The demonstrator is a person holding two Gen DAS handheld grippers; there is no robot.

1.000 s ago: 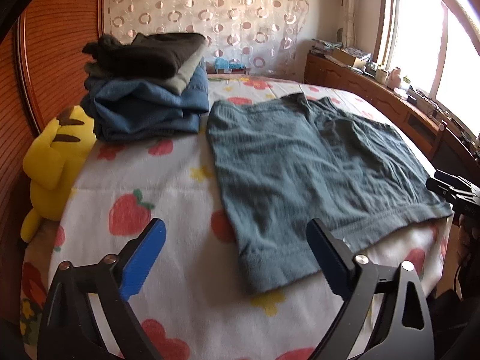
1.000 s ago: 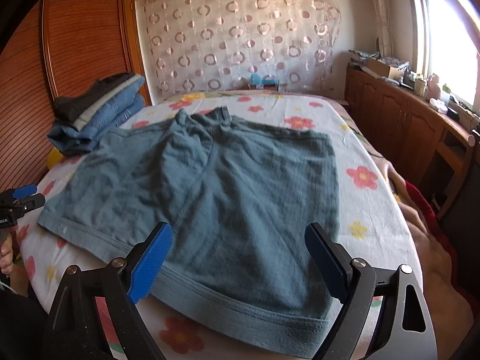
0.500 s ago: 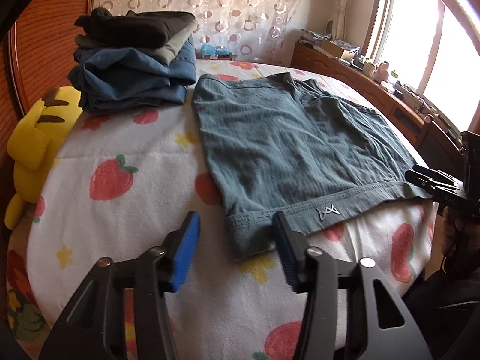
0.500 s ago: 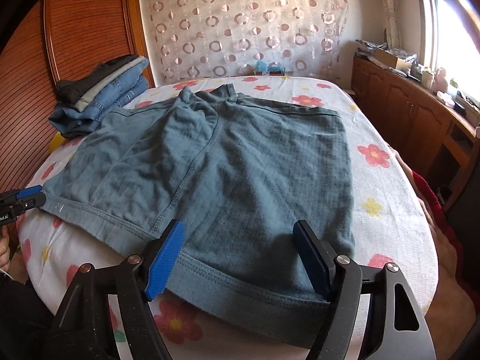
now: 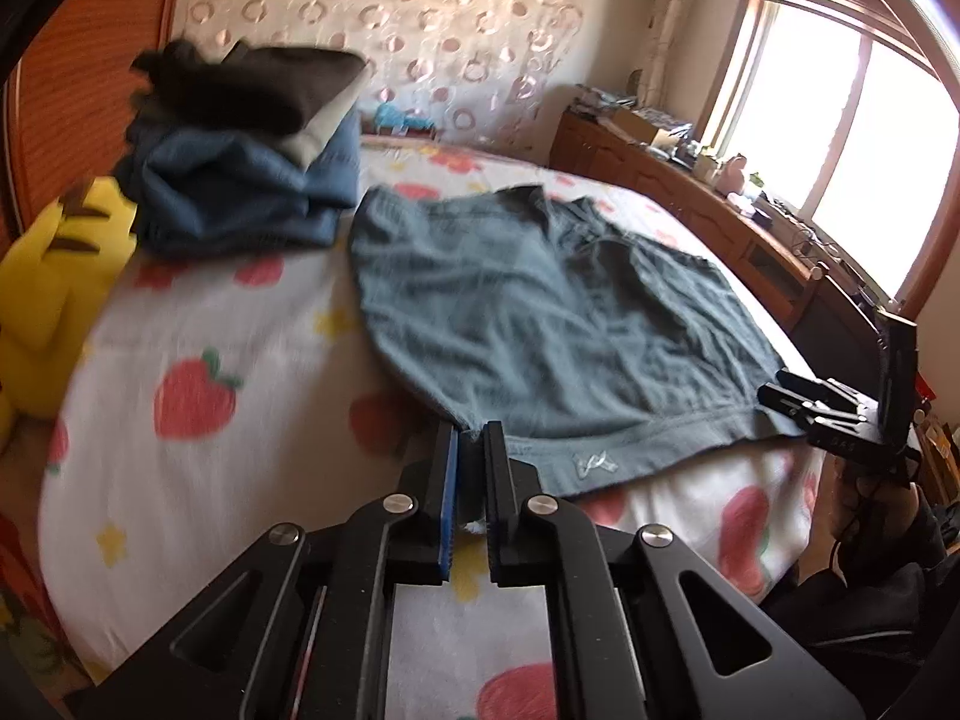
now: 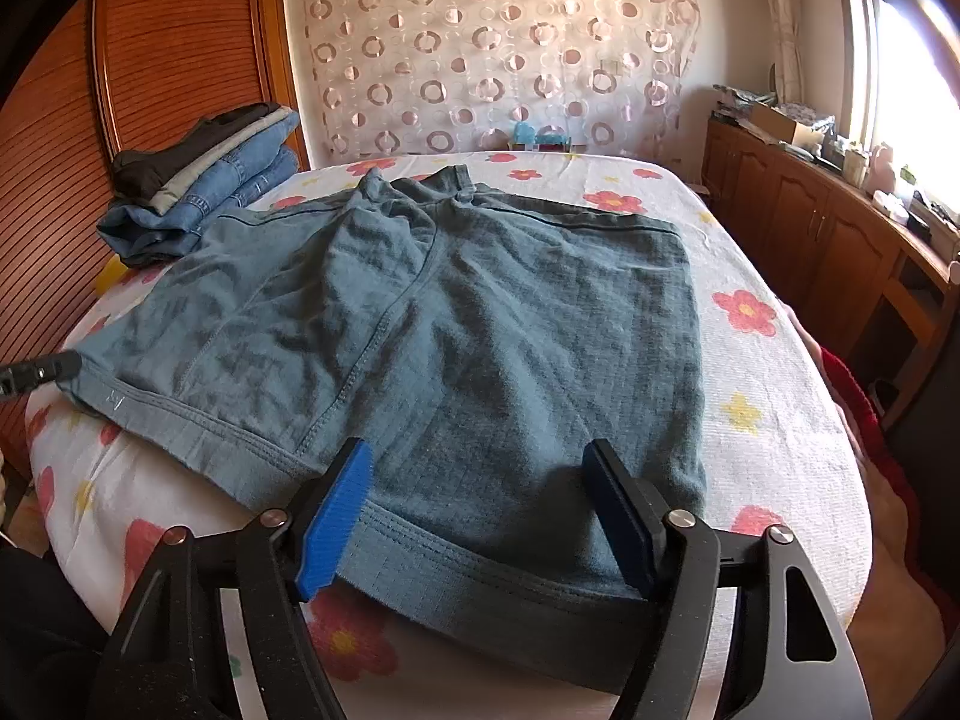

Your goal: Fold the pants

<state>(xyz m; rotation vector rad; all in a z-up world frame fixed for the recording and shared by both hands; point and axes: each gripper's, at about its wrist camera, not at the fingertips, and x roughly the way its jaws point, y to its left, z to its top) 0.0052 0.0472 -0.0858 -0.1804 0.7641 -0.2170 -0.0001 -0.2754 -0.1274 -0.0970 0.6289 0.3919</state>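
Your left gripper [image 5: 471, 438] has its jaws drawn together on the near left corner of the teal shorts [image 5: 540, 324], the hem pinched between the blue pad and the black one at the lower middle of the left wrist frame. The picture is a little blurred, but cloth shows in the narrow slit between the pads. The shorts lie flat on the bedspread [image 5: 198, 312], a white cover printed with strawberries and flowers, and run from the frame's centre toward the upper right, waistband at the far end. In the right wrist view your right gripper [image 6: 480, 480] stands with its jaws apart, a finger on either side of the near hem of the right leg of the shorts [image 6: 480, 324]; they have just been narrowing, and the cloth lies between them without either pad pressing on it. At the left edge of that frame the tip of your other gripper [image 6: 42, 369] meets the far left corner of the hem. A stack of folded clothes [image 5: 240, 144], dark on top and denim below, sits in the upper left, well apart from the shorts, with a yellow plush toy [image 5: 54, 276] at the left edge beside it.
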